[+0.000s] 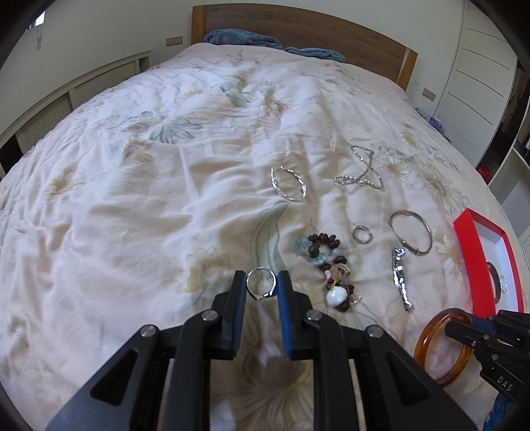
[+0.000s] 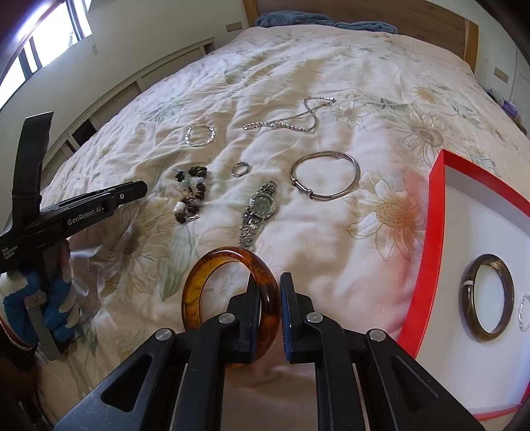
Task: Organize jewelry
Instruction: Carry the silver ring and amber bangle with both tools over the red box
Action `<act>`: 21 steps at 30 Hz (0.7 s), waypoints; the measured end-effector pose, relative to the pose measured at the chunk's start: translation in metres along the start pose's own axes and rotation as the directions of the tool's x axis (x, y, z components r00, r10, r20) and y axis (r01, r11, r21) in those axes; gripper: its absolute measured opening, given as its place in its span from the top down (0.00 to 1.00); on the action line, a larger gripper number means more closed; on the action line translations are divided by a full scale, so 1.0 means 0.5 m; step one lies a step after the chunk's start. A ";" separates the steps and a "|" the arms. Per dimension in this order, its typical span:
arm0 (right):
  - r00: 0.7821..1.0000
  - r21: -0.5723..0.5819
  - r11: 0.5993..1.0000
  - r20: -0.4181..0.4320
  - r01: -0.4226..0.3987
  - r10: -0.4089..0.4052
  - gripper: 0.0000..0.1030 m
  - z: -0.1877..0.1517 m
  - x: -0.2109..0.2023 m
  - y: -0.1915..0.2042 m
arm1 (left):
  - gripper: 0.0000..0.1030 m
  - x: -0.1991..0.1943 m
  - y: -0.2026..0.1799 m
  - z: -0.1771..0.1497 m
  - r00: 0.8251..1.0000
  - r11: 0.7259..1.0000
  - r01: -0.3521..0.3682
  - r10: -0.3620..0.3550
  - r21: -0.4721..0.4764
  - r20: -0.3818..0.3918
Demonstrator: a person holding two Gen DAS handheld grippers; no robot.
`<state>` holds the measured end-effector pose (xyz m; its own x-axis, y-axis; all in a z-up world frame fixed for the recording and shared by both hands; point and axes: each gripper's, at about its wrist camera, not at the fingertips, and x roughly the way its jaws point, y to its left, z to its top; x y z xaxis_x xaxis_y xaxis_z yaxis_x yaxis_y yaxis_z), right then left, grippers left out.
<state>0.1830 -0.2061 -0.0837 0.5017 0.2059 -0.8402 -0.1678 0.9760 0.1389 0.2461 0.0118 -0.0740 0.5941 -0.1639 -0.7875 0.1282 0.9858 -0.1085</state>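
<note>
My left gripper (image 1: 261,286) is shut on a small silver ring (image 1: 261,283), held between its fingertips just above the quilt. My right gripper (image 2: 269,291) is shut on the rim of an amber bangle (image 2: 218,285), also seen in the left wrist view (image 1: 442,344). On the quilt lie a beaded bracelet (image 2: 192,195), a silver watch (image 2: 260,209), a small ring (image 2: 241,169), a silver bangle (image 2: 326,179), a twisted silver bangle (image 2: 199,135) and a chain (image 2: 285,122). A red tray (image 2: 434,232) at the right holds a dark bangle (image 2: 488,296) and a small silver piece (image 2: 523,311).
The floral quilt (image 1: 132,199) covers a bed with a wooden headboard (image 1: 298,23) and blue towels (image 1: 241,38) at the far end. A low cabinet (image 2: 132,89) runs along the left wall. Wardrobe doors (image 1: 480,66) stand to the right.
</note>
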 end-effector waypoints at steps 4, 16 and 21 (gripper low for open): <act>1.000 -0.006 1.000 0.014 -0.002 0.002 0.89 -0.006 -0.031 0.020 | 0.83 -0.038 0.004 -0.004 1.000 1.000 -0.002 0.002 0.002 0.015; 0.995 0.020 1.000 0.100 0.003 -0.005 0.89 -0.048 -0.176 0.033 | 0.83 -0.180 -0.040 -0.027 0.997 0.999 0.024 -0.027 0.045 0.071; 0.989 0.078 0.996 0.139 0.036 -0.046 0.89 -0.076 -0.240 -0.030 | 0.83 -0.210 -0.117 -0.027 0.994 0.994 0.070 -0.076 0.084 0.076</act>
<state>0.0931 -0.2483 -0.0048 0.6219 0.1682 -0.7648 -0.0828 0.9853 0.1493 0.1653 -0.0279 0.0068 0.6415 -0.2411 -0.7282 0.2359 0.9653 -0.1118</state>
